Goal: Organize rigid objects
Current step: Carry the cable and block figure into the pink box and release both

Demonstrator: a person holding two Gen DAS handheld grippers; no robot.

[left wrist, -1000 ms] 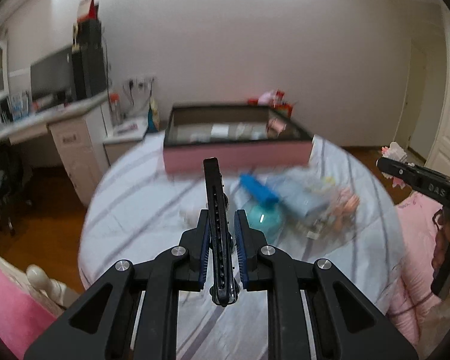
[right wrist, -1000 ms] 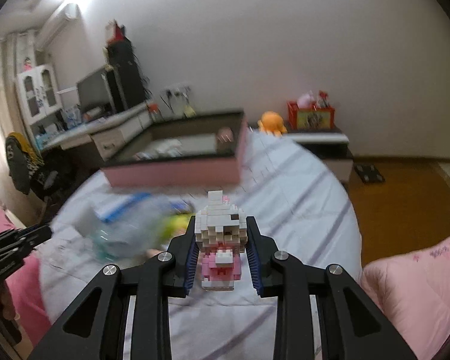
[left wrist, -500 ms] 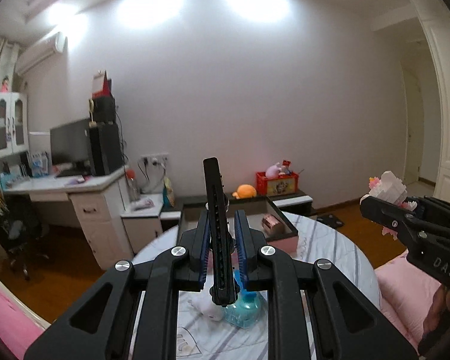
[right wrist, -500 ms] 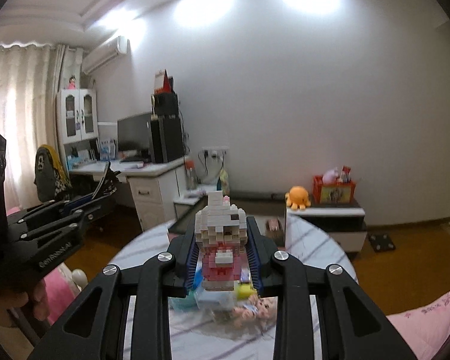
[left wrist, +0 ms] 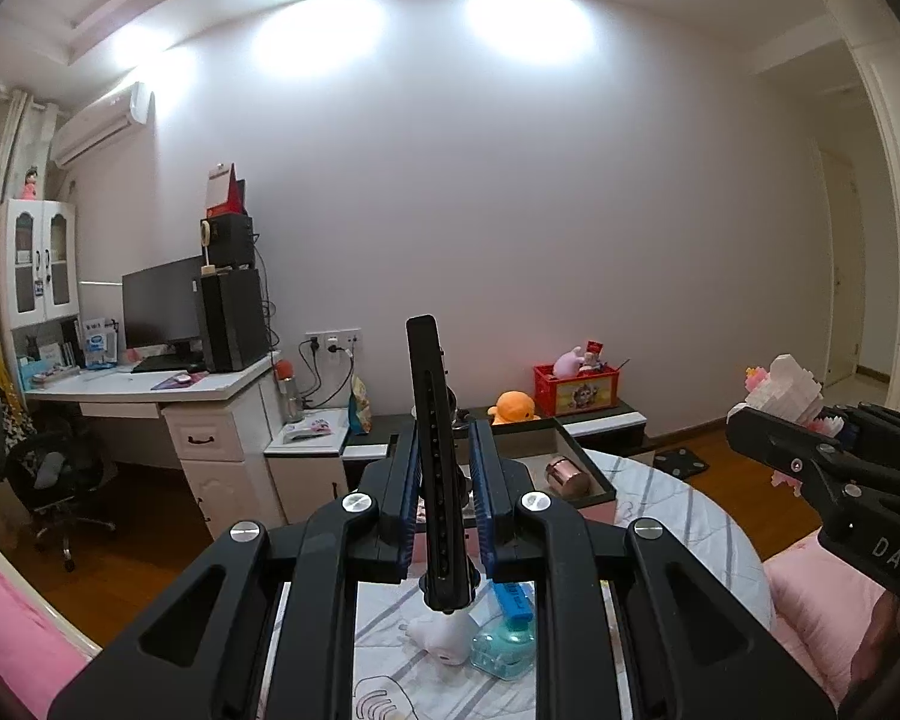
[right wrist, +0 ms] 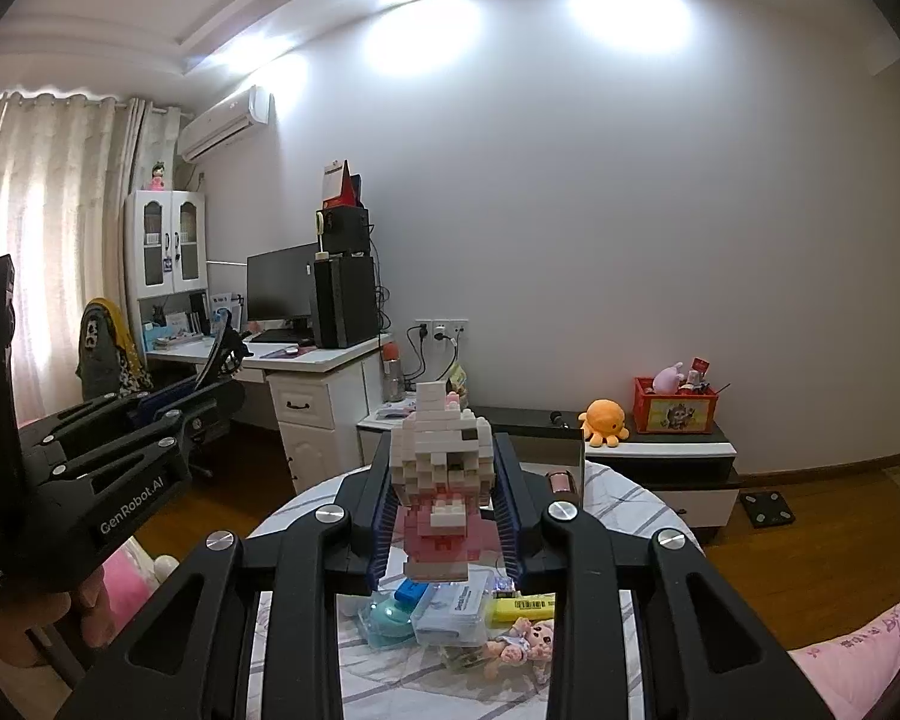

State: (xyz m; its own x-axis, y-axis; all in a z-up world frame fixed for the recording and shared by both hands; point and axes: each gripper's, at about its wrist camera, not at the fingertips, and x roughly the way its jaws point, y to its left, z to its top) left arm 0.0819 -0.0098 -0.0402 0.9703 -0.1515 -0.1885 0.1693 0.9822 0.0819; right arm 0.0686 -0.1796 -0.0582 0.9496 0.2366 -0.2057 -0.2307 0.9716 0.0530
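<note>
Tongs first: your left tongs (left wrist: 444, 468) sit at the lower centre of the left wrist view, clamped on a slim black bar (left wrist: 435, 456) that stands upright between the blue pads and pokes above and below them. Your right tongs (right wrist: 444, 492) fill the bottom centre of the right wrist view, closed on a brick-built figure (right wrist: 441, 480), white blocks above and pink below, held upright. Both are raised above the round surface (left wrist: 690, 516) with its striped cloth. Just below the left tongs on that cloth lie a small white toy (left wrist: 441, 639) and a teal bottle (left wrist: 504, 648) with a blue cap. Under the right tongs you see a clear case (right wrist: 450, 612), a yellow marker (right wrist: 522, 606) and a small doll (right wrist: 522, 645), close together. Further back on the surface stands the pink box (left wrist: 594, 480) with a copper-coloured cup (left wrist: 567, 477) inside. Beyond, at centre right against the wall, an orange plush octopus (right wrist: 603, 420) sits on a low cabinet (right wrist: 660, 450).
</note>
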